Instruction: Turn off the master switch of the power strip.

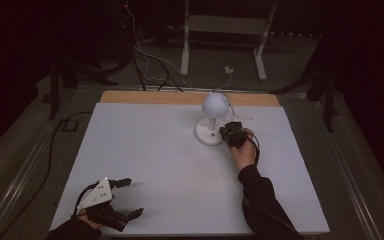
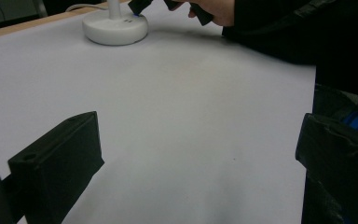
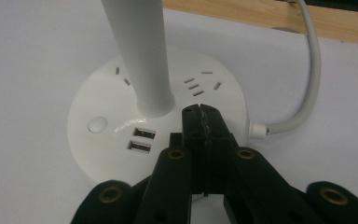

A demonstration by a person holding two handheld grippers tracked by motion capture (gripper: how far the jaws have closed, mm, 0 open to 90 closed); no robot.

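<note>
A white desk lamp (image 1: 215,105) with a round head stands on a round white base (image 1: 208,134) toward the back of the white table (image 1: 155,165). The base (image 3: 121,140) has two USB ports (image 3: 141,140), a round button (image 3: 97,124) and socket slots. My right gripper (image 1: 228,133) is shut, jaws pressed together with nothing between them, its tips (image 3: 200,112) over the base top beside the lamp stem (image 3: 140,56). My left gripper (image 1: 129,197) rests near the front left corner, open, with bare table between its jaws. In the left gripper view the base (image 2: 115,28) lies far off.
A white cable (image 3: 307,79) leaves the base's right side toward the wooden back edge (image 3: 270,16). A person's dark sleeve (image 1: 262,200) stretches from the front edge to the lamp. Cables and a metal frame (image 1: 225,30) lie on the floor beyond the table.
</note>
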